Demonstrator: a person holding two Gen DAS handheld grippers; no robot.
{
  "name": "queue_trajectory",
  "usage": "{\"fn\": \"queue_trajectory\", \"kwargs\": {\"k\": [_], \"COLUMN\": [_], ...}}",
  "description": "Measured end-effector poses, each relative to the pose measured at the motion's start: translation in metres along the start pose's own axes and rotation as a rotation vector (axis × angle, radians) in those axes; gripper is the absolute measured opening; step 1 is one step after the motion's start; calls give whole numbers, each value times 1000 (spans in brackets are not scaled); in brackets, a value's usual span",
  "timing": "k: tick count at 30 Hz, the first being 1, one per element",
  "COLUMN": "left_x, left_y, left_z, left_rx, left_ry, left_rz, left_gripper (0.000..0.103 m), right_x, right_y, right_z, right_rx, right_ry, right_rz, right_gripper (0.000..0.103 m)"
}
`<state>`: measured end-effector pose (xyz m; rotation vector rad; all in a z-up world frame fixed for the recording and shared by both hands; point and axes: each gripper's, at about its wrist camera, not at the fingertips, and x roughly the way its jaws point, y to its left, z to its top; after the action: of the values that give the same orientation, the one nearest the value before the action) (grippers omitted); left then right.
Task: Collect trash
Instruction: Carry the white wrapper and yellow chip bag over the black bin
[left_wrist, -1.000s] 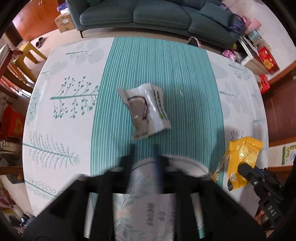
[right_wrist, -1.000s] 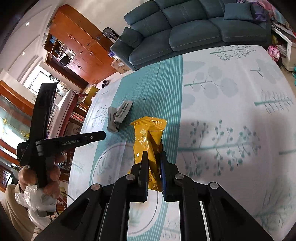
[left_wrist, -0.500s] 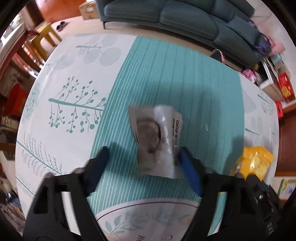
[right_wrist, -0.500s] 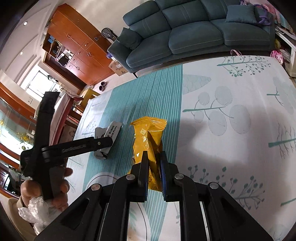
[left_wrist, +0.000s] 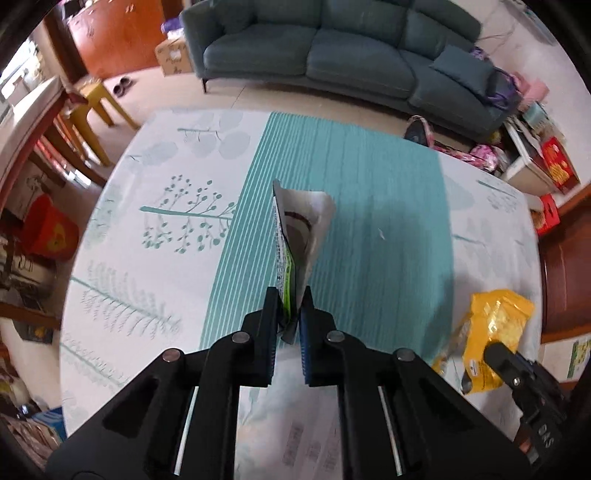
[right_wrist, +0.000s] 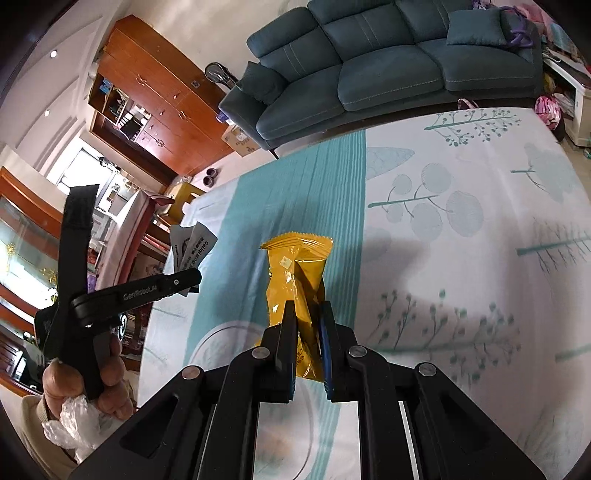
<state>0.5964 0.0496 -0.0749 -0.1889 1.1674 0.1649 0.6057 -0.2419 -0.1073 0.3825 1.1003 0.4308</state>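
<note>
Centrally, our left gripper (left_wrist: 291, 314) pinches the white wrapper (left_wrist: 301, 229) by its lower edge; our right gripper (right_wrist: 308, 325) pinches the yellow packet (right_wrist: 297, 273). Both look light, crinkly and slippery, so we judge edge grips best.

The white wrapper's (left_wrist: 301, 236) printed text is too small to read. The right gripper (left_wrist: 517, 373) hides the yellow packet's (left_wrist: 491, 332) lower end and is itself cut off at the frame edge.
</note>
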Motion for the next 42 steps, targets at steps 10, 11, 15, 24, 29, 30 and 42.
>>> {"fn": "queue_trajectory", "kwargs": {"k": [10,11,15,24,29,30,42], "left_x": [-127,-136,-180,-256,-272,-272,-192], "left_y": [34,39,61,107,130,134,137], "left_z": [-108,-120,-182,-325,-395,-407,-533], "left_rx": [130,135,162,252,290,293,323], "left_ry": [-81,-81,-74,-57,0,13,177], "left_rz": [-126,-142,-231,-342,-354,-356,-328], "left_gripper": [7,7,7,7,8,8,8], "right_x": [-81,-94,-135,-212,-235,-236,-170], "right_y": [65,77,119,206,241,242,190], "right_z": [-95,-114,-180,-339,-429,-439,-592], "right_rx": [29,39,70,118,128,130,228], "right_ry": [-80,-96,-147,-230,-186,-173,89], "right_rz": [-8,-14,-42,-124,-179,-185,-262], "right_gripper": [11,11,11,11,11,11,11]}}
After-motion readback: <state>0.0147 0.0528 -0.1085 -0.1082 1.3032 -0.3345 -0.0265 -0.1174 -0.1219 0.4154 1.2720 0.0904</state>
